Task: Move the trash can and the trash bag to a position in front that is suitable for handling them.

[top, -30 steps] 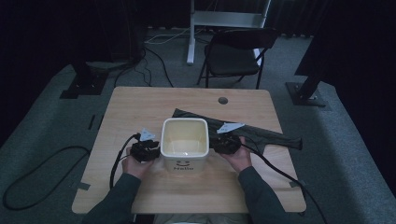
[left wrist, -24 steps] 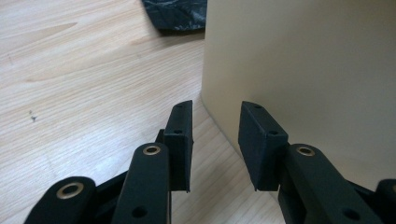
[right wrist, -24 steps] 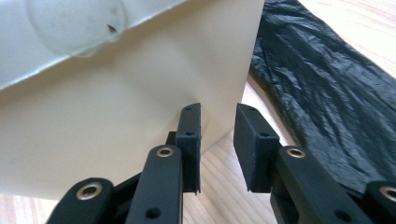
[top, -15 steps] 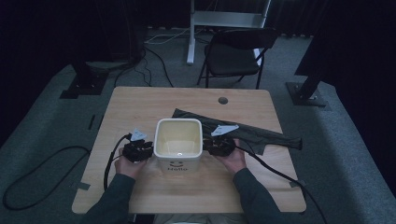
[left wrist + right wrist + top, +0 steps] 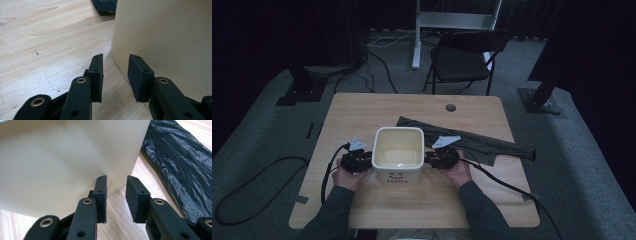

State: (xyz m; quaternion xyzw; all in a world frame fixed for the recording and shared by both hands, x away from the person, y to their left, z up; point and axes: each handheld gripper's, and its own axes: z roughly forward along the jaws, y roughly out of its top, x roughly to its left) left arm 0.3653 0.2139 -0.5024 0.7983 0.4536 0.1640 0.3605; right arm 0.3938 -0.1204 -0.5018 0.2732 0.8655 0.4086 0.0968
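A cream square bin (image 5: 396, 176) with a smiley and "Hello" on its front stands upright on the wooden table (image 5: 362, 115). Behind it and to its right lies a crumpled black plastic bag (image 5: 482, 142). My left gripper (image 5: 364, 161) sits low at the bin's left wall (image 5: 162, 37). Its jaws (image 5: 115, 58) have just been closing a little and stand apart with nothing between them. My right gripper (image 5: 432, 159) is at the bin's right wall (image 5: 62, 157), also open and empty (image 5: 116, 180), with the bag (image 5: 180, 162) just beyond it.
A dark round grommet (image 5: 451, 107) is set in the table near its far edge. A folding chair (image 5: 467, 60) stands behind the table. Cables trail from both grippers over the table's sides. Bare wood lies left of the bin (image 5: 50, 37).
The bin has shifted slightly to the left on the table, and both hands with their grippers have gone along with it.
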